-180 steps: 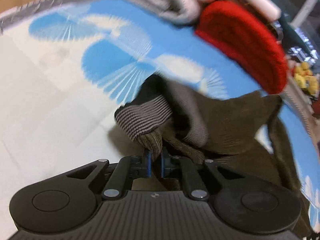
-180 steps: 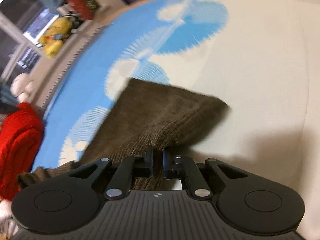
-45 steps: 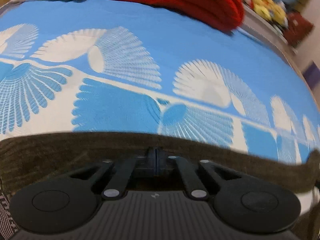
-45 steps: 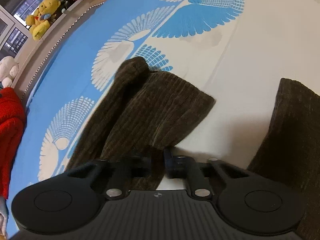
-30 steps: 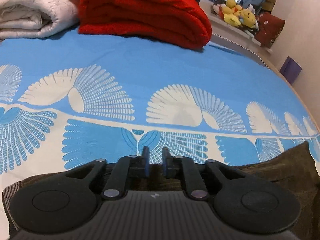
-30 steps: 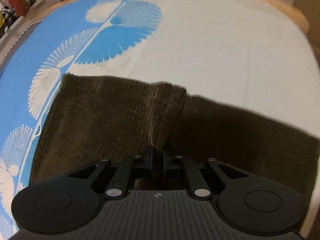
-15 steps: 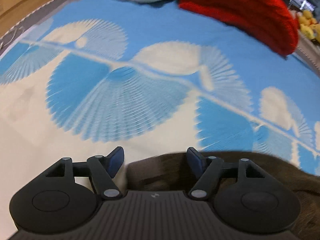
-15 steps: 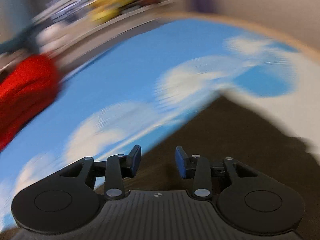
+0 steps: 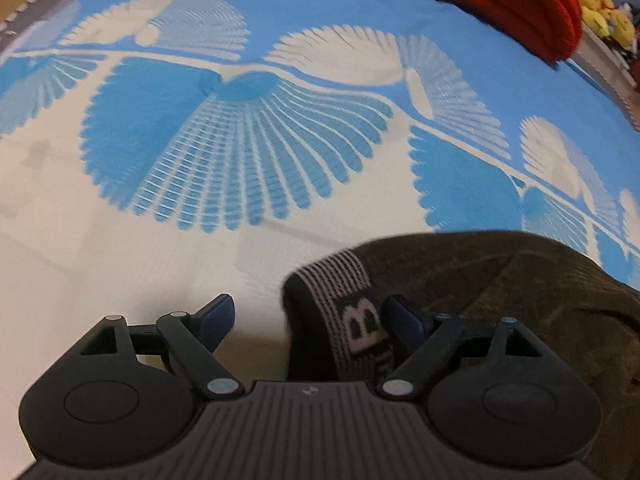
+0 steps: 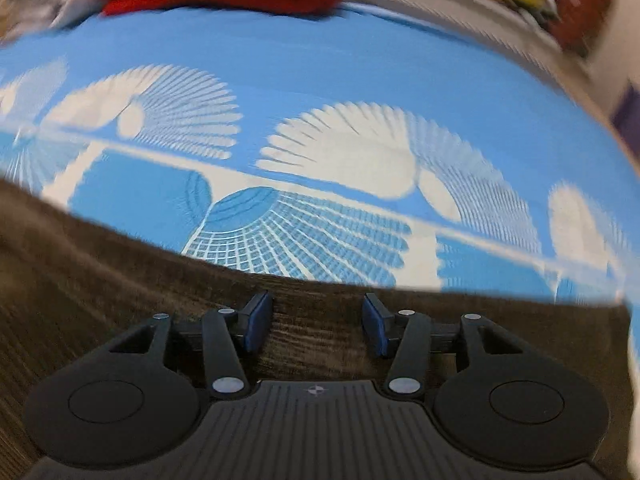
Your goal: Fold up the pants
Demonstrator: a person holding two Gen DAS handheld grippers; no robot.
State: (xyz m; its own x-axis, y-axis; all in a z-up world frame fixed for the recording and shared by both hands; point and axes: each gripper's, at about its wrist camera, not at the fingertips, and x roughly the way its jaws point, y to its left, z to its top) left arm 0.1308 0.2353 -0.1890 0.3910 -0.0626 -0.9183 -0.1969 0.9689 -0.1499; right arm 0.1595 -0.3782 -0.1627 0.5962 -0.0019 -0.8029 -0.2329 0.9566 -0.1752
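The pants (image 9: 500,280) lie folded lengthwise on the bed (image 9: 120,260); both grippers, left (image 9: 310,320) and right (image 10: 316,320), are opening, released; cross-folds likely remain.

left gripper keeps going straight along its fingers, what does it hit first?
Most likely the striped elastic waistband of the dark brown corduroy pants, which lies between the left gripper's opening jaws, nearer its right finger. No pad presses on it. Beneath is the blue-and-cream patterned bedspread. Depth is unclear.
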